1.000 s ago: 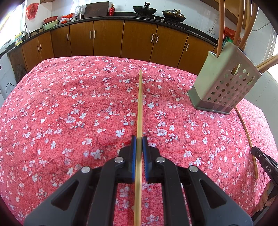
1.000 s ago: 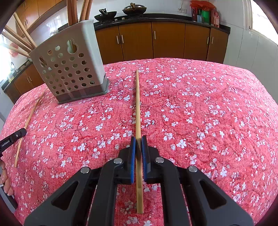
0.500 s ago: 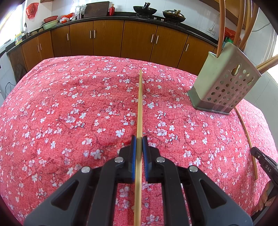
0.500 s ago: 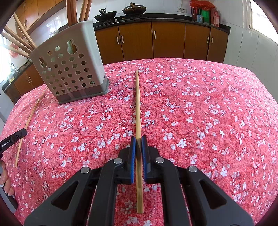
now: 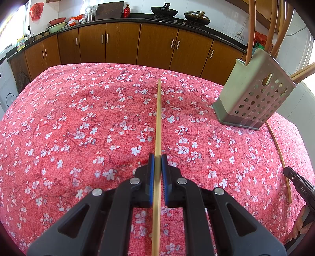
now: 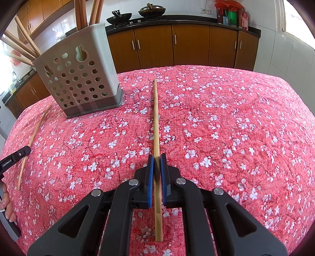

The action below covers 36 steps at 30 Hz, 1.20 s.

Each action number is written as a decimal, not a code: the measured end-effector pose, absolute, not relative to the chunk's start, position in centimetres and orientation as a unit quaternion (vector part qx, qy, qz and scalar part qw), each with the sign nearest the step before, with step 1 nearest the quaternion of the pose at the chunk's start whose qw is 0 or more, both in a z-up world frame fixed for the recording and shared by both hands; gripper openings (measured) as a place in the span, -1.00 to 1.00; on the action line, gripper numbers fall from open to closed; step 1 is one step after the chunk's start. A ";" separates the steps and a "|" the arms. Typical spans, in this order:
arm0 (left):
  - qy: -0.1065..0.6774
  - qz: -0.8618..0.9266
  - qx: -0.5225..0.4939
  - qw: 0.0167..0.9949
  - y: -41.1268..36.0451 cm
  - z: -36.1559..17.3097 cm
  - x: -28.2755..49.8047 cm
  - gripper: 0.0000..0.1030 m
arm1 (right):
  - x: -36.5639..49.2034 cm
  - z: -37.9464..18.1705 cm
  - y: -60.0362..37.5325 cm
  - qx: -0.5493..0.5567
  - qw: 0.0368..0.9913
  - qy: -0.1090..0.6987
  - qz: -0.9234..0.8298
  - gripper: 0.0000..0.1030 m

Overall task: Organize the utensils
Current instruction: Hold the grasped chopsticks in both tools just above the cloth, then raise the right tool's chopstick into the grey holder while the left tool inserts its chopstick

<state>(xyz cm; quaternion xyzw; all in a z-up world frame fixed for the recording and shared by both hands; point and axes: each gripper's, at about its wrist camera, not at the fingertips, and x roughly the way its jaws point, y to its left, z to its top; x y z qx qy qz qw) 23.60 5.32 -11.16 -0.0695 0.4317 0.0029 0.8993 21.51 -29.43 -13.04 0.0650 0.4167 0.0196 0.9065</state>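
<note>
My left gripper is clamped on one bamboo chopstick, which runs straight ahead out of my jaws over the red floral tablecloth. My right gripper is pinched on a second chopstick the same way, its near end poking back under my fingers.

The perforated grey utensil holder stands ahead and to the right of my left jaws, ahead and to the left of my right jaws, so it sits between my two hands. Several chopsticks already stand in it, so part of the sorting looks done. One loose chopstick lies on the cloth just beside the holder's base, right of my left jaws. I judge that three remain: the two I hold and that one.

Nothing blocks either path to the holder. The sticks leaning out of its top may crowd the opening. Cabinets and woks sit far behind.
</note>
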 end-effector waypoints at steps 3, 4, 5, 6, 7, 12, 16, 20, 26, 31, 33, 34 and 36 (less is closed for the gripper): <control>0.432 0.003 -0.070 0.899 5.3 -11.2 23.6 -0.80 | 21.5 -13.1 -29.4 0.066 0.906 0.417 0.019 -0.85; 0.432 0.003 -0.070 0.899 5.4 -11.2 23.6 -0.80 | 21.4 -13.1 -29.4 0.066 0.906 0.417 0.019 -0.85; 0.432 0.003 -0.070 0.899 5.4 -11.2 23.6 -0.80 | 21.4 -13.1 -29.3 0.066 0.906 0.417 0.019 -0.85; 0.432 0.002 -0.070 0.899 5.4 -11.2 23.6 -0.80 | 21.5 -13.1 -29.4 0.066 0.906 0.417 0.019 -0.85; 0.432 0.002 -0.070 0.899 5.4 -11.2 23.6 -0.80 | 21.5 -13.1 -29.4 0.066 0.906 0.417 0.019 -0.85; 0.432 0.002 -0.070 0.899 5.4 -11.2 23.6 -0.80 | 21.4 -13.1 -29.4 0.067 0.906 0.417 0.020 -0.85; 0.432 0.002 -0.071 0.899 5.4 -11.1 23.6 -0.80 | 21.4 -13.0 -29.2 0.068 0.906 0.417 0.020 -0.85; 0.432 0.001 -0.071 0.899 5.4 -11.2 23.6 -0.80 | 21.5 -13.0 -29.5 0.069 0.906 0.417 0.020 -0.85; 0.434 0.001 -0.056 0.899 5.0 -11.1 23.3 -0.80 | 21.3 -12.9 -29.5 0.070 0.906 0.417 0.019 -0.85; 0.437 -0.001 -0.020 0.899 3.9 -11.0 21.7 -0.79 | 20.4 -12.9 -29.3 0.072 0.906 0.417 0.030 -0.85; 0.439 -0.003 -0.010 0.899 3.7 -11.1 21.5 -0.82 | 20.1 -12.9 -29.3 0.074 0.906 0.416 0.033 -0.85; 0.440 -0.004 -0.004 0.898 3.4 -11.1 21.3 -0.82 | 20.0 -12.9 -29.3 0.072 0.906 0.416 0.034 -0.85; 0.444 -0.004 -0.002 0.896 3.4 -10.9 21.2 -0.83 | 19.6 -12.7 -29.2 0.068 0.907 0.415 0.032 -0.85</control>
